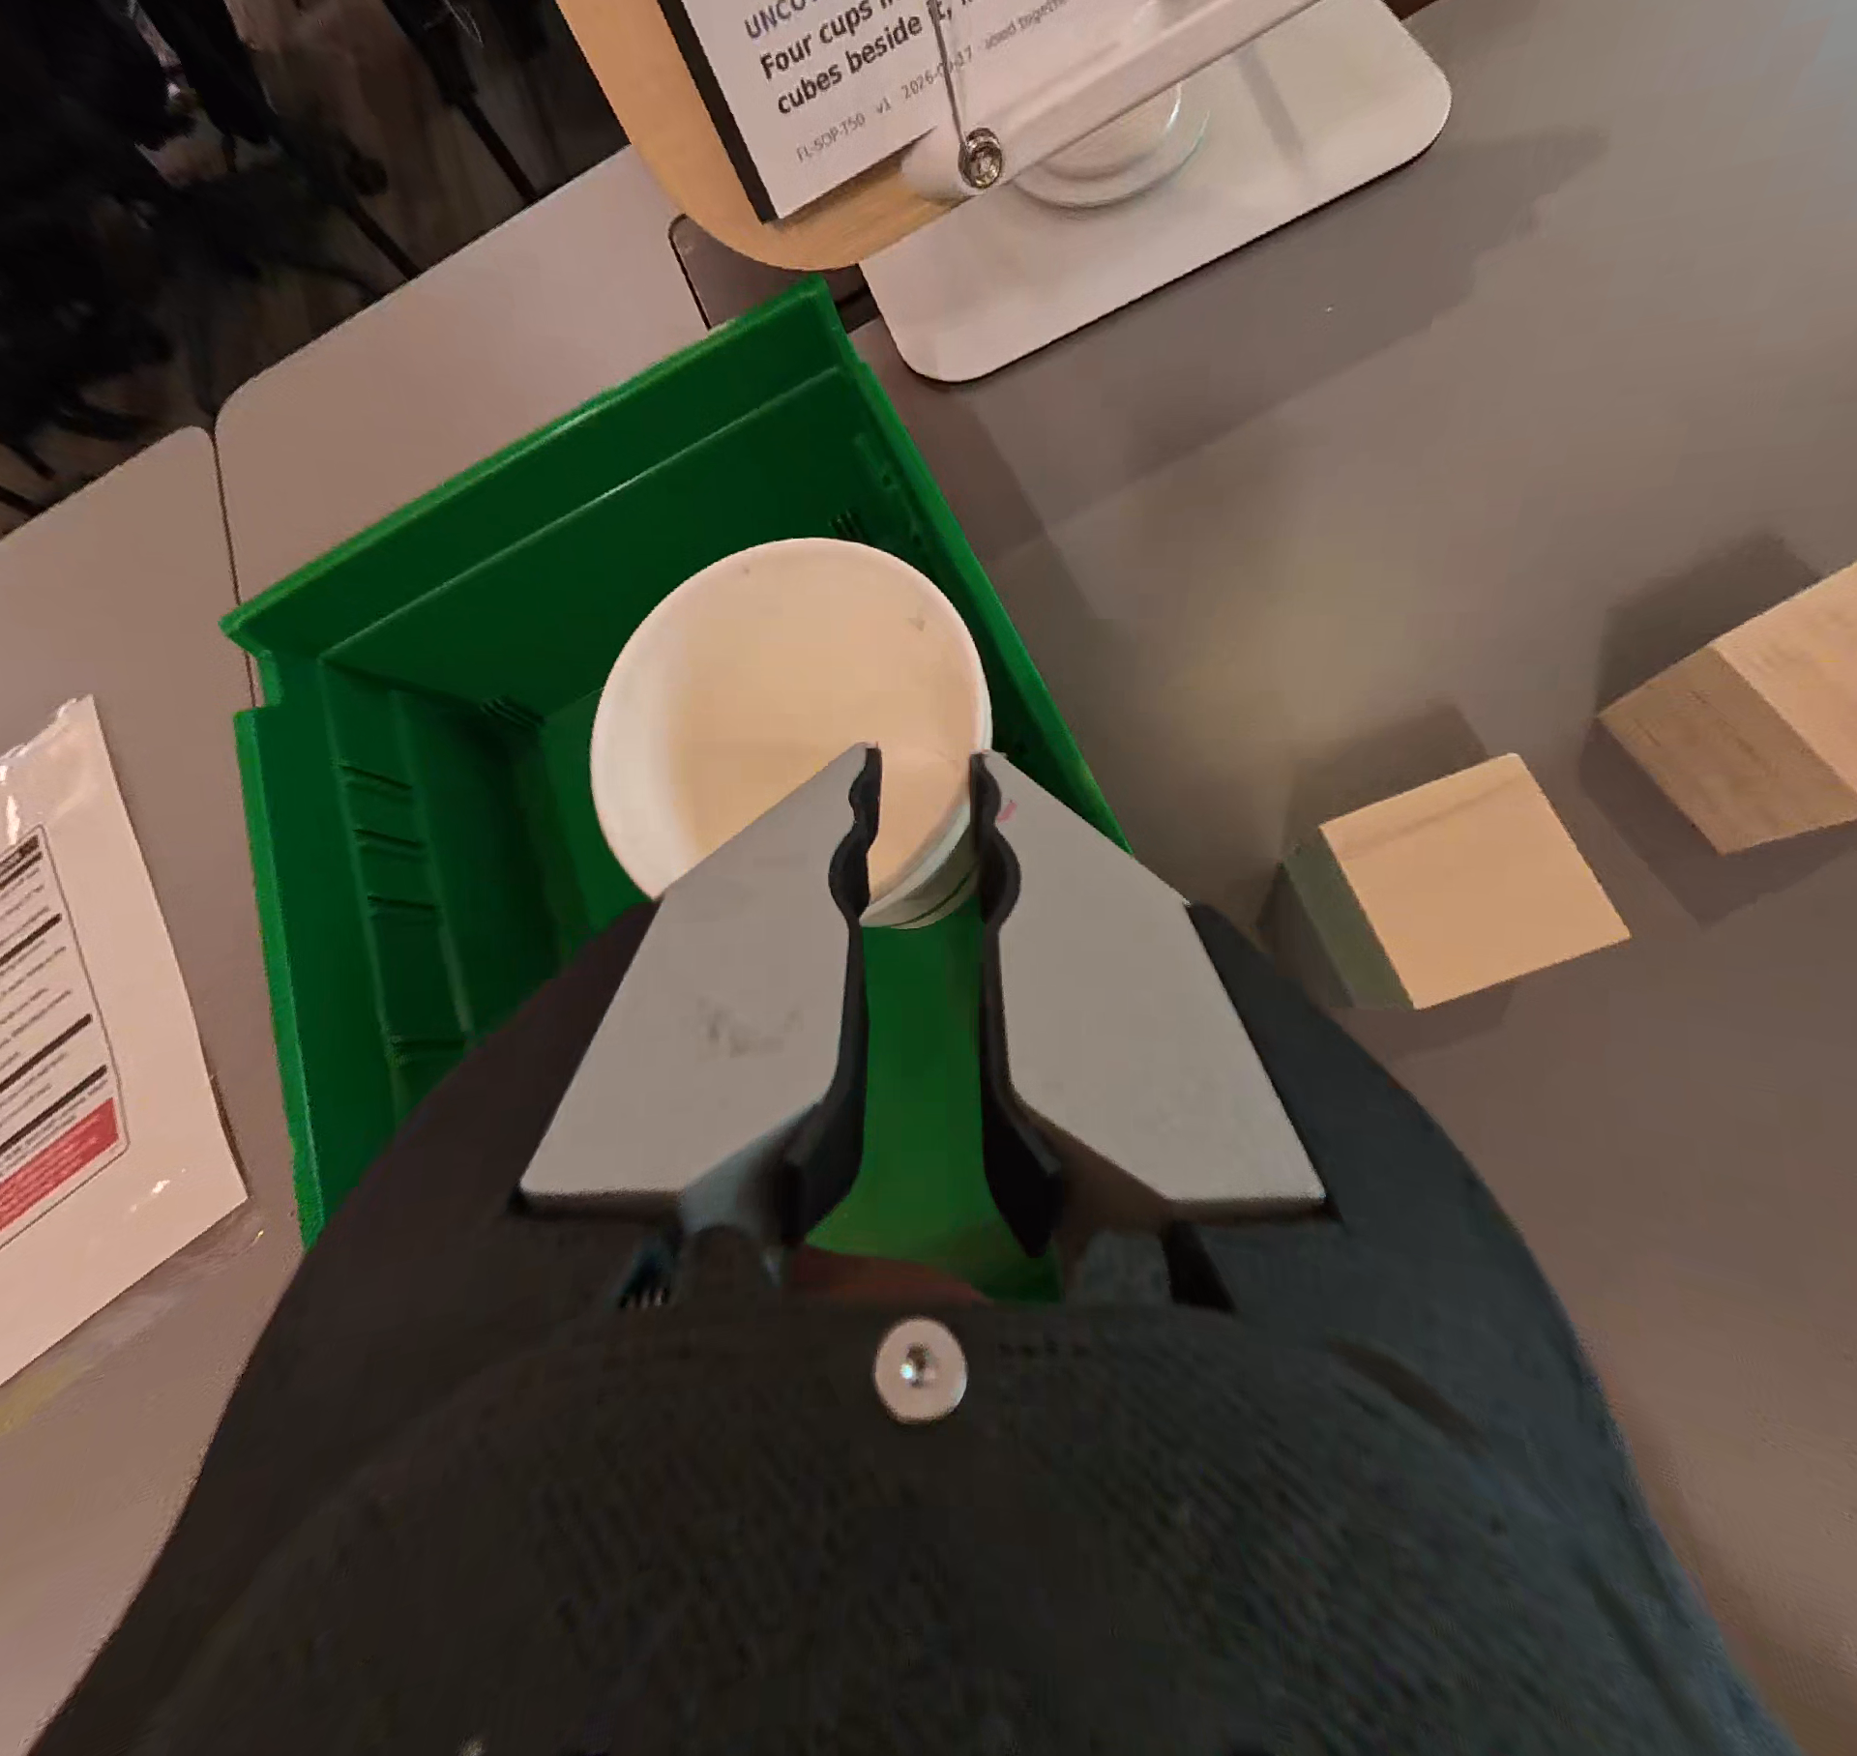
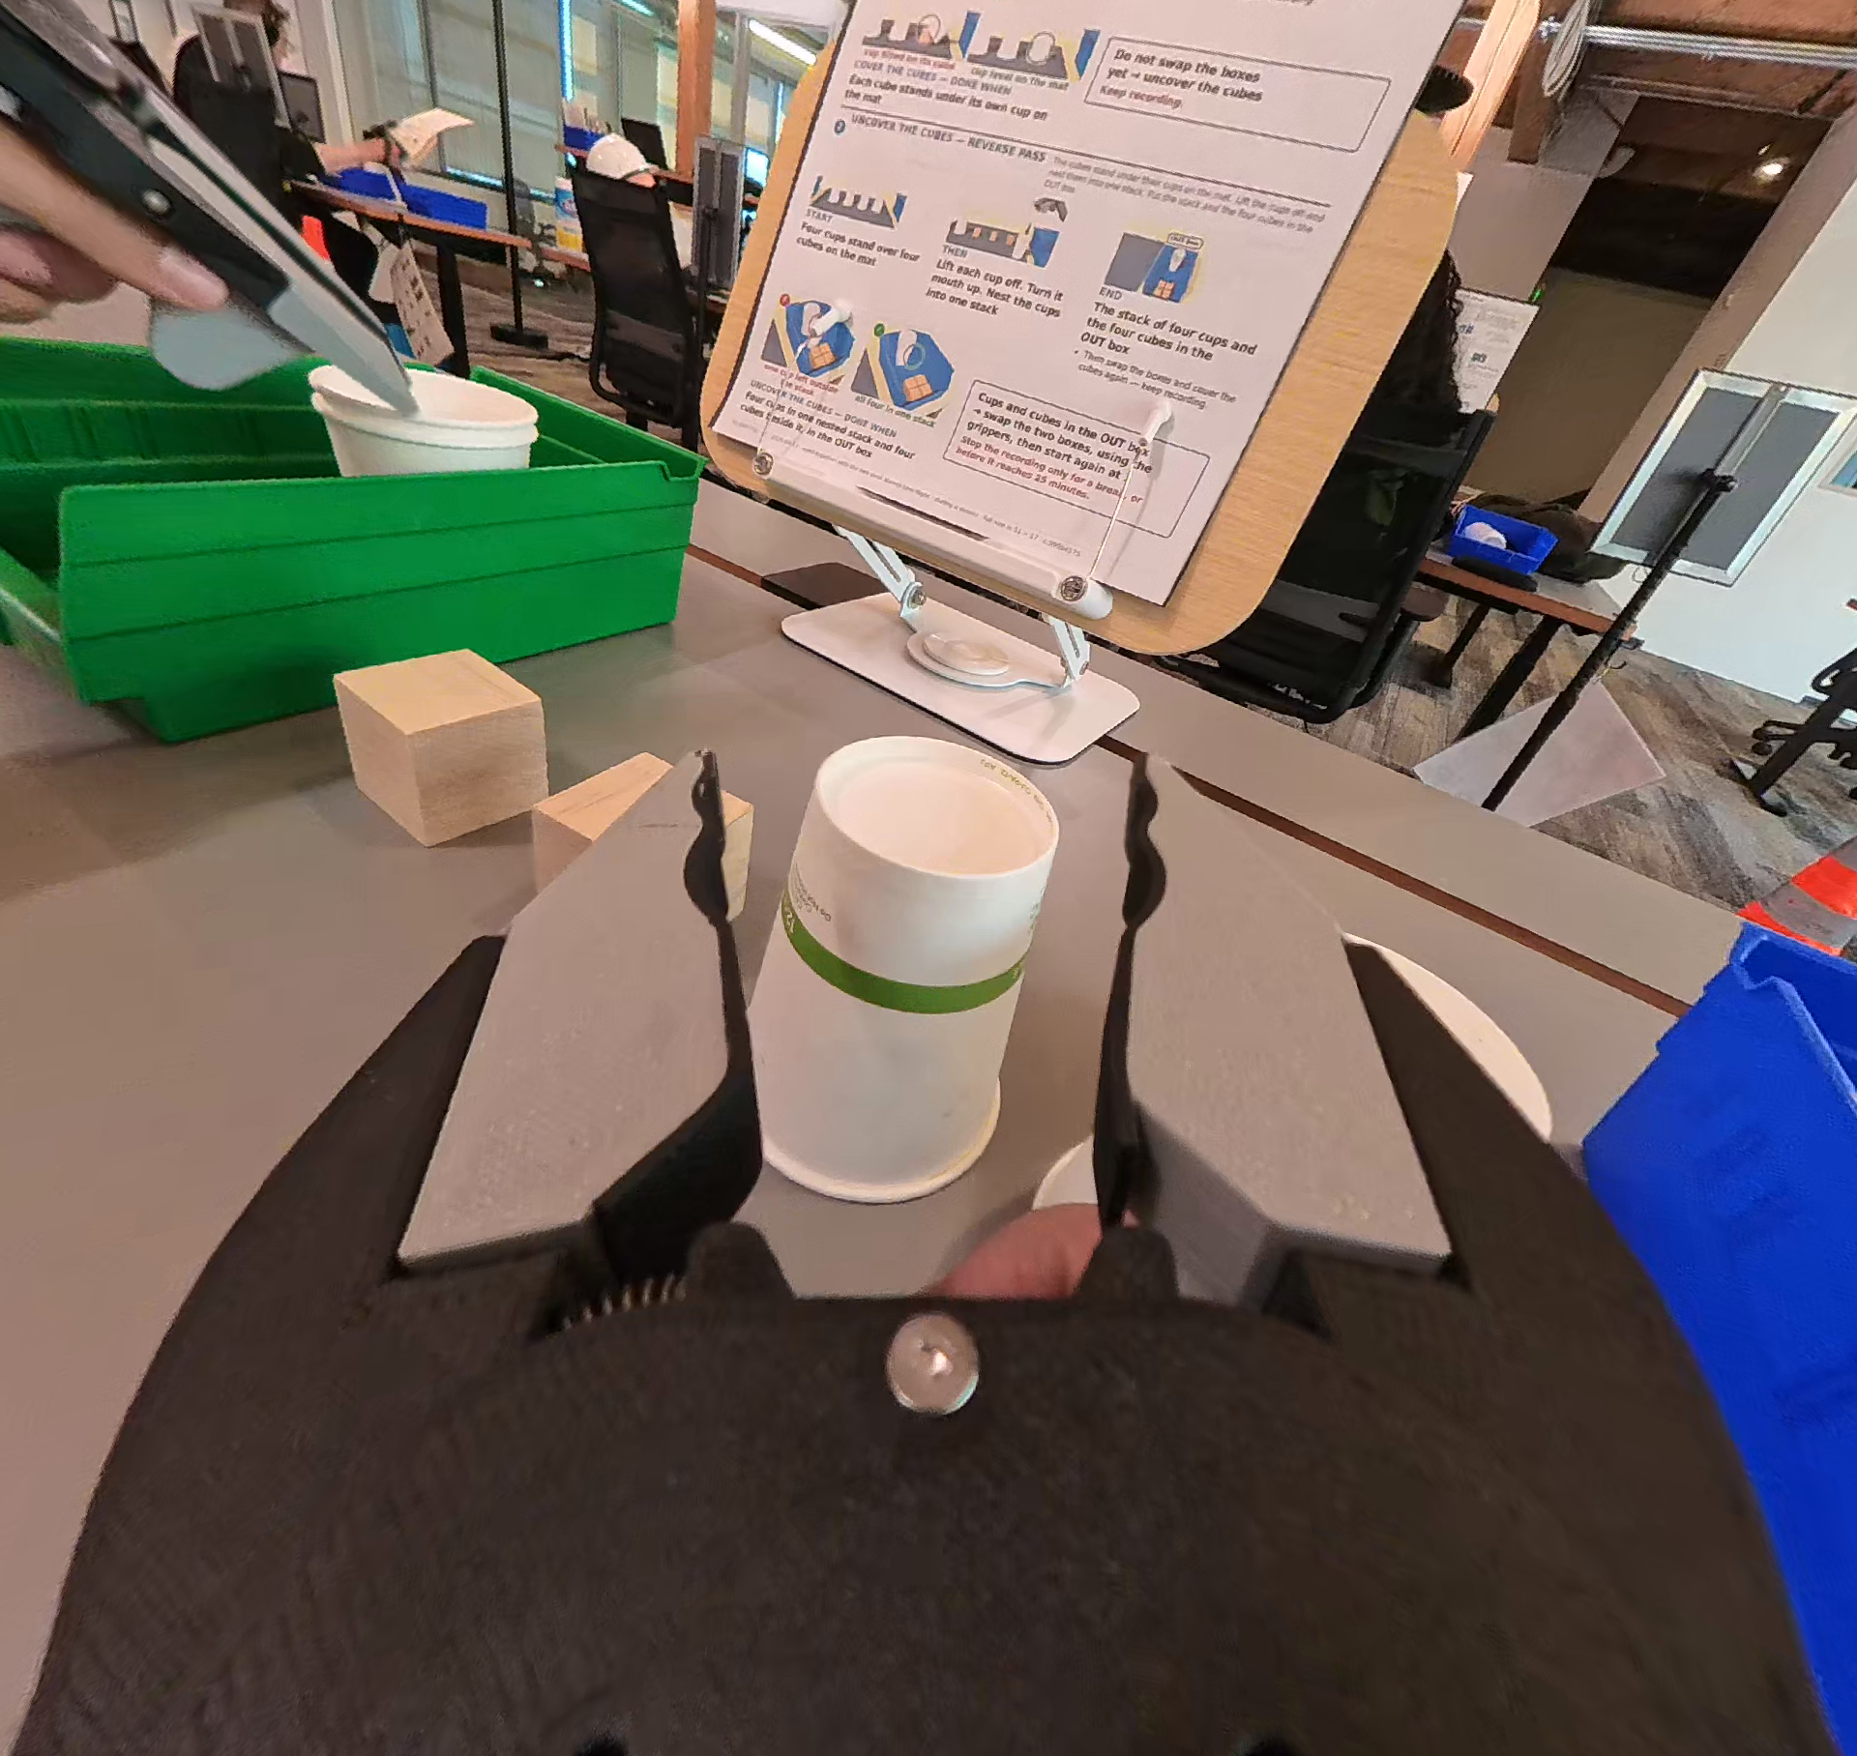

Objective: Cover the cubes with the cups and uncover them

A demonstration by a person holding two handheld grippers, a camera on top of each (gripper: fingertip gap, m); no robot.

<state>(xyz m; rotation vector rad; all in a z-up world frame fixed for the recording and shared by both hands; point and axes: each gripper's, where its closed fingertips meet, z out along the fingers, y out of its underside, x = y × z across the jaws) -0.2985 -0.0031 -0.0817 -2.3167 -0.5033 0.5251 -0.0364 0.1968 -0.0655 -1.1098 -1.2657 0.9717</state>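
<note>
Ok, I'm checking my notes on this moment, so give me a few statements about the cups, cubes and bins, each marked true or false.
1. The white cups stand mouth up in the green bin. True.
2. The cup with the green band lies on its side. False: it stands mouth down on the grey table.
3. The right gripper has its fingers spread wide, clear of that cup. True.
4. Two wooden cubes sit inside the green bin. False: they rest on the table.
5. The blue bin is at the far left. False: it is at the right.
</note>
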